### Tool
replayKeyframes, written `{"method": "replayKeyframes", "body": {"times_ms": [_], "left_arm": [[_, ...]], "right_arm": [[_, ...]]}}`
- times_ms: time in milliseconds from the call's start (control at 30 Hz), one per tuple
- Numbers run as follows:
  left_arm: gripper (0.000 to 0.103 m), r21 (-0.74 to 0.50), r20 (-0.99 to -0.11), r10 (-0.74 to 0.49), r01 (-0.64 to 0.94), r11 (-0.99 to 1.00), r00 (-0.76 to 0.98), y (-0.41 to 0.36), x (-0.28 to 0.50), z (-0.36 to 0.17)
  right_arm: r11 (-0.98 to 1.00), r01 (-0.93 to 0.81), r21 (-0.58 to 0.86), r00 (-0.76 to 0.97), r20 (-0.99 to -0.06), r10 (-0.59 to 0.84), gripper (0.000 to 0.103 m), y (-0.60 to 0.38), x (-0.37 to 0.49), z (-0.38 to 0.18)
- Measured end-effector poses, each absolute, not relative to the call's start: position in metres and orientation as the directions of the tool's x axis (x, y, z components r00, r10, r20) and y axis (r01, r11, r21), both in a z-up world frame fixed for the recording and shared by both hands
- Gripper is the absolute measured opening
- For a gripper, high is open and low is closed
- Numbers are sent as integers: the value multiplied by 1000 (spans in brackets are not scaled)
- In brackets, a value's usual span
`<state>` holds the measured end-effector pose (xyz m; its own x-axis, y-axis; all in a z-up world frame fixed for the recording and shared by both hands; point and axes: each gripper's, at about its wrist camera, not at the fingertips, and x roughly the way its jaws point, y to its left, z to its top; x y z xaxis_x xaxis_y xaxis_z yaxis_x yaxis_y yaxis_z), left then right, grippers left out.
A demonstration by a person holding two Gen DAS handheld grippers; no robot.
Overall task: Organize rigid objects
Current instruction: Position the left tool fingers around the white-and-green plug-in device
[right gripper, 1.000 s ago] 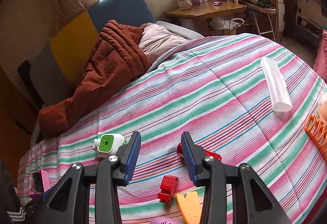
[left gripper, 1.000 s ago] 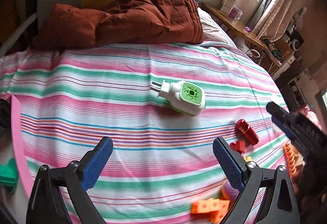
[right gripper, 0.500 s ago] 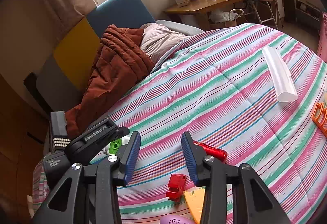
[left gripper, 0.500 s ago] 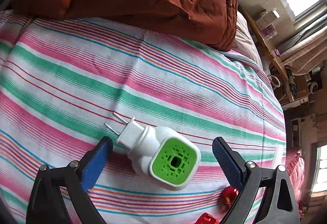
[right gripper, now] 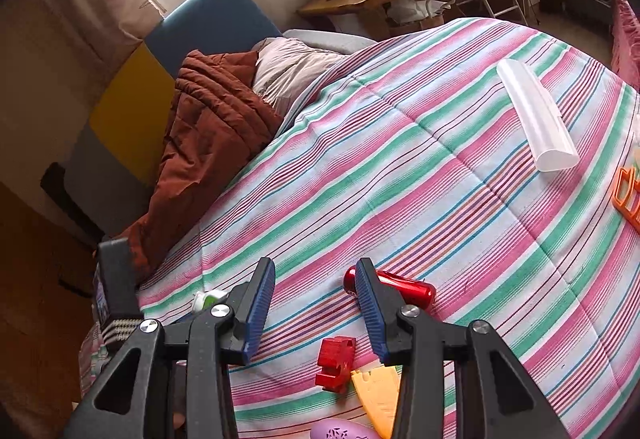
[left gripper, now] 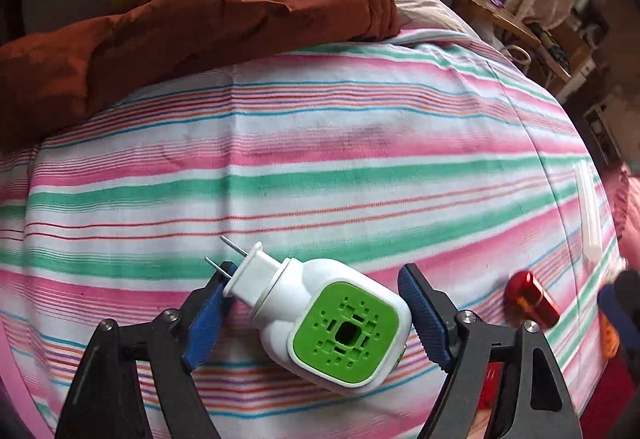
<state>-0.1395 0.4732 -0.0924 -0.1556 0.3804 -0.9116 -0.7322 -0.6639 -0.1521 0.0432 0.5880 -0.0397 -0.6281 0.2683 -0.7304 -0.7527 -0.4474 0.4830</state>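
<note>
**Two pads closing on the plug-in unit**

One white plastic plug-in device with a green perforated square face [left gripper: 320,323] lies on the striped pink, green and white bedspread [left gripper: 320,167], low in the centre of the left wrist view, its two metal prongs pointing to the upper left. The left gripper [left gripper: 310,313] straddles it and its jaws are closing: the left blue pad looks to be at the plug neck, the right pad [left gripper: 420,313] just beside the green-faced body, so no firm hold yet. A good grip would probably bear on the broad white body rather than the narrow neck or the prongs, which could let the unit pivot or slip on the soft cover.

Lower right of that view lies a red metallic cylinder [left gripper: 532,299]. The right gripper [right gripper: 314,309] hovers over the bedspread, jaws narrowly apart and empty, with that cylinder behind its right pad and a red plastic block [right gripper: 335,363] below.
</note>
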Motion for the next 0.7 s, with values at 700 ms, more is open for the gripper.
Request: {"method": "replayKeyframes", "body": {"times_ms": [700], "left_arm": [[89, -203, -867, 479, -780, -592, -138, 320, -95, -57]], "right_arm": [[-447, -794, 412, -569, -762, 310, 42, 591, 40, -49]]}}
